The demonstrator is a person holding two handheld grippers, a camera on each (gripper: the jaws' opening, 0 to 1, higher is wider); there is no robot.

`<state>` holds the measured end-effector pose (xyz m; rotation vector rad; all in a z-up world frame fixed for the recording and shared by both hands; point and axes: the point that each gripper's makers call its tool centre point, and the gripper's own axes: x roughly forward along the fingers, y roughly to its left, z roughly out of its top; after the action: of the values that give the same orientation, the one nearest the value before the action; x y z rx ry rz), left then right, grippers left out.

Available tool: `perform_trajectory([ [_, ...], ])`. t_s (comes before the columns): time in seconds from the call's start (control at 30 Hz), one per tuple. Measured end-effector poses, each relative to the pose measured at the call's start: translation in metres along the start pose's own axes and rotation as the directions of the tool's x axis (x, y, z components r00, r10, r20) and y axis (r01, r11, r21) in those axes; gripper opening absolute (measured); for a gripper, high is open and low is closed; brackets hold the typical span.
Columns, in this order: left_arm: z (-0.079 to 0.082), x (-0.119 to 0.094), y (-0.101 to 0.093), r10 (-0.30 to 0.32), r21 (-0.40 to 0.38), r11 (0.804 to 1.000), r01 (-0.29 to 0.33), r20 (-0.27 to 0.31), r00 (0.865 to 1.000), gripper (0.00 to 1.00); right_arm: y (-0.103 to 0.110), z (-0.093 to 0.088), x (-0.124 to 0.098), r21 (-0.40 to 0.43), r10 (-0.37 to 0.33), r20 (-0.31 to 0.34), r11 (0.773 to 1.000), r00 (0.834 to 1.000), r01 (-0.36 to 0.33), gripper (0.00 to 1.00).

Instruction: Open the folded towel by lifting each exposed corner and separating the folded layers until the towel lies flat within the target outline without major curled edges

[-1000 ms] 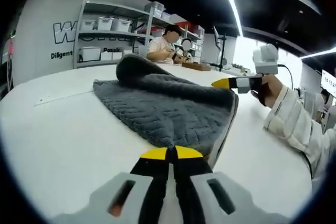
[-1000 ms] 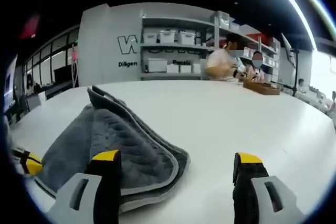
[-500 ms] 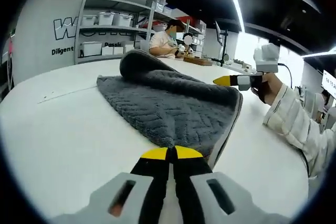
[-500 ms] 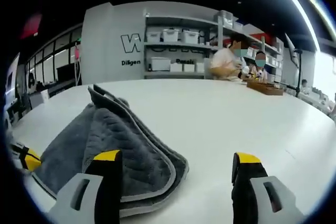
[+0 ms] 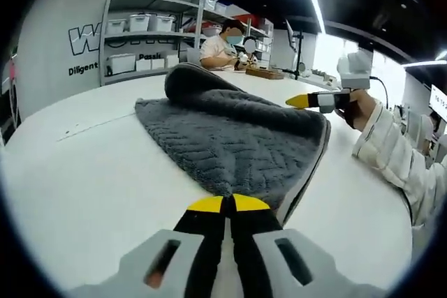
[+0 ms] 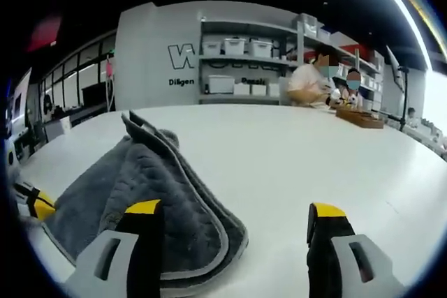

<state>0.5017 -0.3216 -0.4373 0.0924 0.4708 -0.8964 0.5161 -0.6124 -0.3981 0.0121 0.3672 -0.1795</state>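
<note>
Grey towel (image 5: pixel 230 137) nearer | left tool (image 5: pixel 227 204) still pinching its corner | right tool (image 6: pixel 234 211) still wide open

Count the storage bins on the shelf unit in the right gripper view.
6 can be made out: three white bins side by side on an upper shelf, three on the shelf below. More may be hidden behind the seated person.

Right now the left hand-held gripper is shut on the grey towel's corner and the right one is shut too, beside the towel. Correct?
Not quite: the right hand-held gripper is open, as the right gripper view shows. The left hand-held gripper is shut on the towel.
</note>
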Motion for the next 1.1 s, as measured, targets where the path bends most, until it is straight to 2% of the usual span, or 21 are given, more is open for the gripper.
perform_trajectory([
  [0.33,-0.003,-0.009,0.011,0.030,0.020,0.999,-0.029,-0.026,0.999,0.02,0.008,0.001,0.001,-0.012,0.034,0.008,0.999,0.999,-0.034,0.80],
  [0.5,-0.005,-0.017,0.024,0.075,0.039,0.997,-0.074,-0.045,0.996,0.02,0.013,-0.001,0.004,-0.027,0.054,-0.005,0.998,0.999,-0.054,0.78],
  [0.67,-0.007,-0.024,0.034,0.101,0.033,0.995,-0.099,-0.056,0.993,0.02,0.016,0.000,0.003,-0.026,0.071,0.003,0.997,0.997,-0.071,0.72],
  [0.83,-0.010,-0.030,0.044,0.112,-0.002,0.994,-0.113,-0.057,0.992,0.02,0.017,0.000,0.003,-0.024,0.085,0.008,0.996,0.996,-0.084,0.72],
  [1.1,-0.011,-0.040,0.059,0.158,-0.015,0.987,-0.159,-0.061,0.986,0.02,0.034,-0.002,0.005,-0.046,0.151,-0.003,0.988,0.989,-0.151,0.67],
])
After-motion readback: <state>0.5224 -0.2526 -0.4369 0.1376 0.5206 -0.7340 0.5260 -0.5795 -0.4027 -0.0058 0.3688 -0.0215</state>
